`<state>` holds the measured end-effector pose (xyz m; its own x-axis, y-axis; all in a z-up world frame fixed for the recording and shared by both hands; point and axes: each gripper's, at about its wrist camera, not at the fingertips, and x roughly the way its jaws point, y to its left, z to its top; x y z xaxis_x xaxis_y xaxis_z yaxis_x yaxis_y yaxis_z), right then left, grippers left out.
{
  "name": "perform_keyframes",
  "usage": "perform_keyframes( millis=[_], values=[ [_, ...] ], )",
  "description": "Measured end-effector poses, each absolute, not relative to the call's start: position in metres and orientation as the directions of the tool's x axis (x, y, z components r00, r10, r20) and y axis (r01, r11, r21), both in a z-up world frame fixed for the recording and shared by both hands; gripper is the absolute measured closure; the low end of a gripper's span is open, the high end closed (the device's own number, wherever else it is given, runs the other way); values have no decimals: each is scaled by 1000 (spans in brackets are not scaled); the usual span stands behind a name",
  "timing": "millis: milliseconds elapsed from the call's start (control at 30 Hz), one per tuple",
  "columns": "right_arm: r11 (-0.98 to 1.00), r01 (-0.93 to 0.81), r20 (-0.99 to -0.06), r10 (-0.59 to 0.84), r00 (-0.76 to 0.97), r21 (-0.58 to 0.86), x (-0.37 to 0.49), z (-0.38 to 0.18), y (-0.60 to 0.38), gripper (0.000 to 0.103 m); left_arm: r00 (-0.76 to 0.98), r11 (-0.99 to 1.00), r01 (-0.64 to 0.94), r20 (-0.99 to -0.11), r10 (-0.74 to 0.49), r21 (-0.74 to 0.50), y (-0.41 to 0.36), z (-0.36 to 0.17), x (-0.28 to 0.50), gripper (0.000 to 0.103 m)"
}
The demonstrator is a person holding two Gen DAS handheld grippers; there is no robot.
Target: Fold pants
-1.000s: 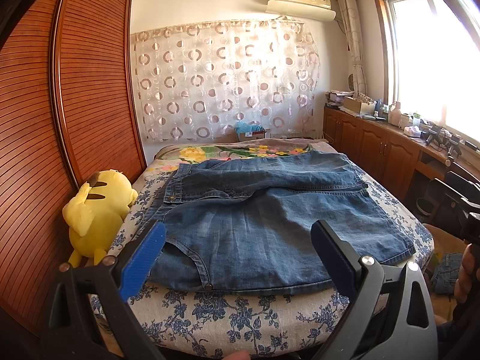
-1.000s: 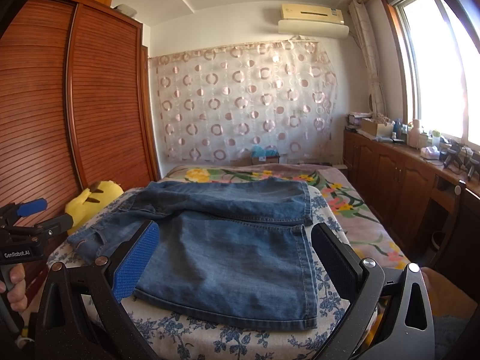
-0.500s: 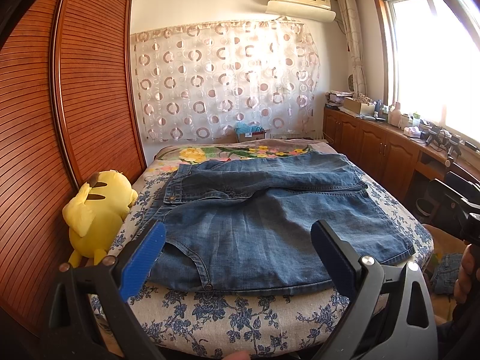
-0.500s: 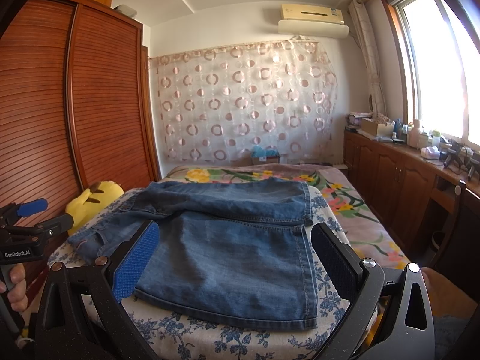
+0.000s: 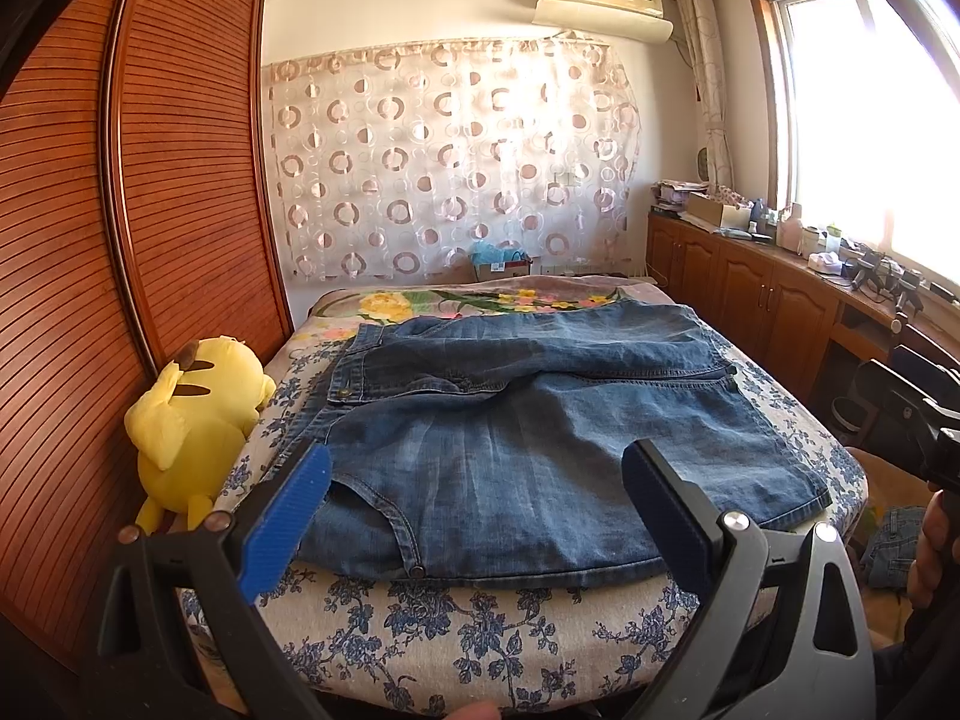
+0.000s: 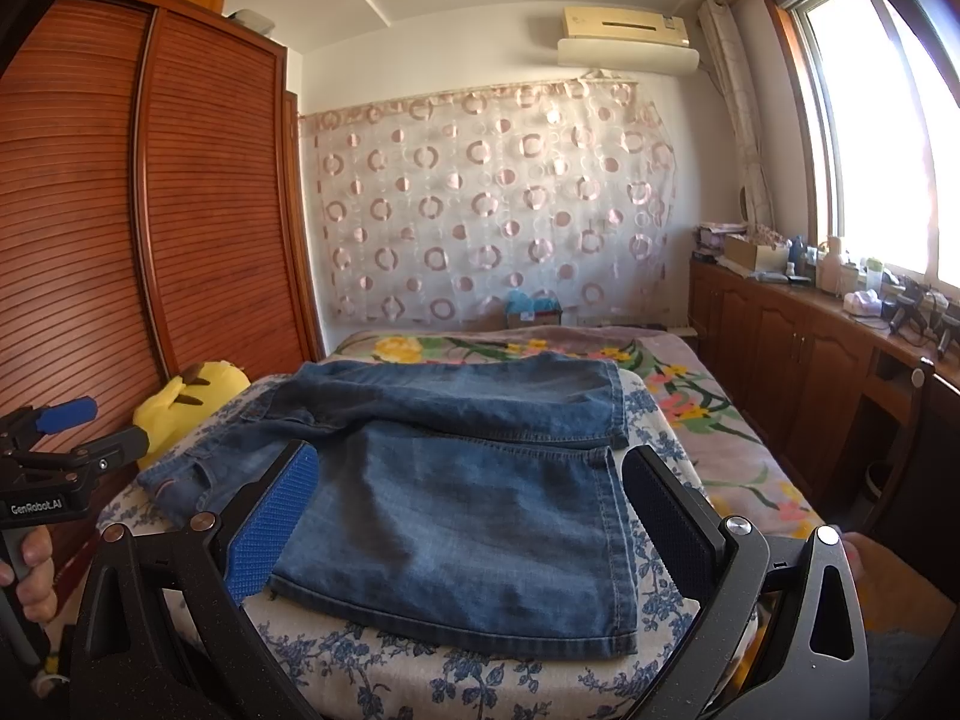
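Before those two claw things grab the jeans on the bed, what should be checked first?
1. Left gripper jaws wide apart, holding nothing: ok.
2. Right gripper jaws wide apart, holding nothing: ok.
3. Jeans lying on the bed, nothing on top: ok.
4. Near hem reachable at the bed edge: ok.
5. Yellow plush toy clear of the denim: ok.
6. Layers beneath lying smooth: cannot tell.

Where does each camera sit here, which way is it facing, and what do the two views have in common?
Left wrist: on the left gripper, open at the bed's foot, facing the jeans; a hand shows at right.
Right wrist: on the right gripper, open, further right, facing the jeans' hems; the left gripper shows at left.
Shared: jeans, bed, yellow plush toy, curtain.
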<state>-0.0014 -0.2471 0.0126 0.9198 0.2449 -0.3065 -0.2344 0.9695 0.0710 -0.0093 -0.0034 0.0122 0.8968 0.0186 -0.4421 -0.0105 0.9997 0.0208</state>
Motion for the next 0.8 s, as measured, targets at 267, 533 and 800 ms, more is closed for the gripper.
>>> perform_keyframes(
  millis=[267,533,800],
  values=[
    [968,-239,-317,251,915,77,-4,4,-243,0,889,1000,-22,-458,30,22,1,1,-6,4],
    [966,-245,-348,258,901,81,4,-8,-250,0,870,999,-32,-492,38,20,17,-17,4,4],
    [970,-227,-415,242,877,87,14,-29,-261,0,843,999,-38,-537,30,-3,42,-39,13,5]
  ],
)
